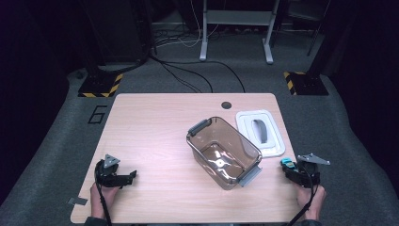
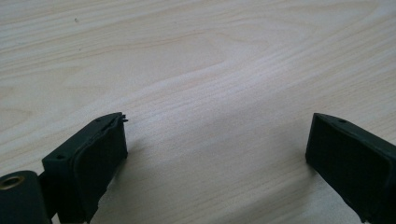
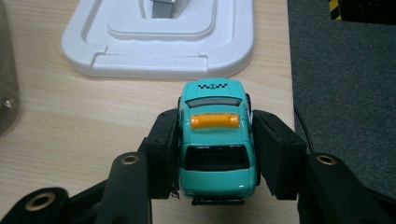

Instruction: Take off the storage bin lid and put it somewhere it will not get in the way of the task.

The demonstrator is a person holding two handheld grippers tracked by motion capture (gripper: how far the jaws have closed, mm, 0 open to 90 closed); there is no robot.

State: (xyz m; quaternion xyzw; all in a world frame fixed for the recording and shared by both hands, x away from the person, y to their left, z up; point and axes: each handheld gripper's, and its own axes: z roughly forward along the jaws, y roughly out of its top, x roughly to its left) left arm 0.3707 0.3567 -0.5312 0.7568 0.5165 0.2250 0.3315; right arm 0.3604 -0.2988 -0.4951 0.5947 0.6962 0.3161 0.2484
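The right tongs [image 3: 215, 140] pinch a small teal toy car [image 3: 215, 144] by its sides, both jaws pressed against the body, its orange roof light facing up. The right hand [image 1: 314, 200] holds them low at the worktop's [image 1: 155, 141] near right edge. Just ahead of the car lies a white lid [image 3: 159, 42], flat on the wood. Off to the left of these tongs stands a clear tub [image 1: 223, 151]. The left tongs [image 2: 217, 154] are spread wide over bare wood, holding nothing, with the left hand [image 1: 99, 197] resting at the near left corner.
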